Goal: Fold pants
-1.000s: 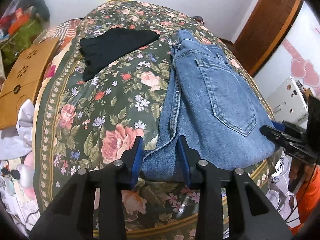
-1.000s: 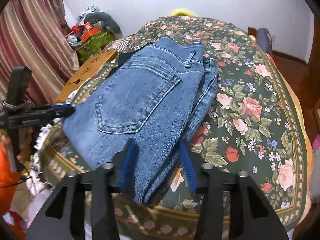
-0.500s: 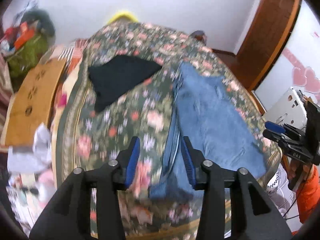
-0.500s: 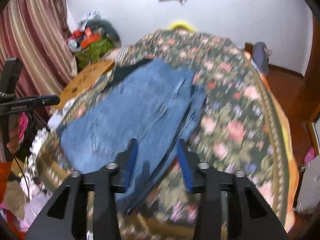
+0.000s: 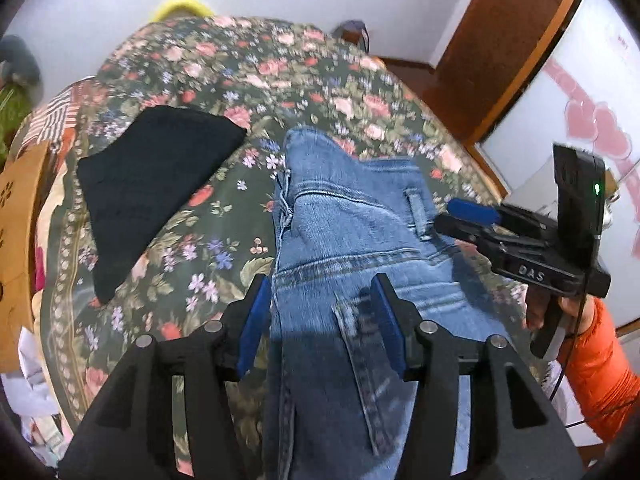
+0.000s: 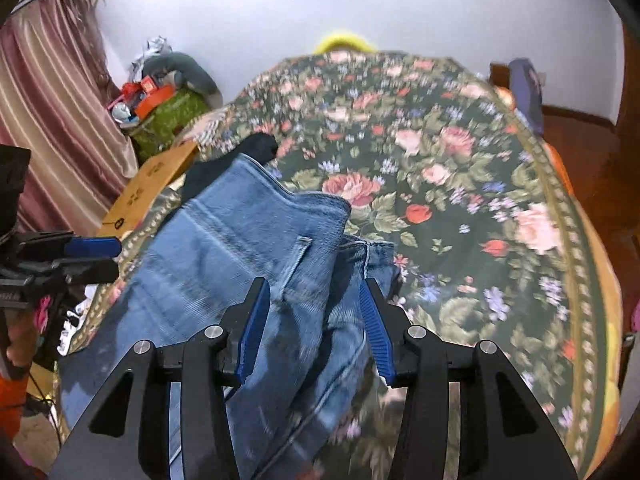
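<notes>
With both grippers — left (image 5: 320,322), right (image 6: 314,326) — spread wide over the folded jeans (image 5: 348,240) on the bed (image 6: 460,184), the fold looks done — next, likely smoothing.

Folded blue denim pants (image 5: 344,248) lying on bedspread (image 5: 208,240)

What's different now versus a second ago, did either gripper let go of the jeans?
The left gripper and right gripper, both open, lifted off the jeans' near edge and moved forward over the jeans; neither grips the denim. The jeans stayed folded on the floral bedspread, and the black garment did not move.
</notes>
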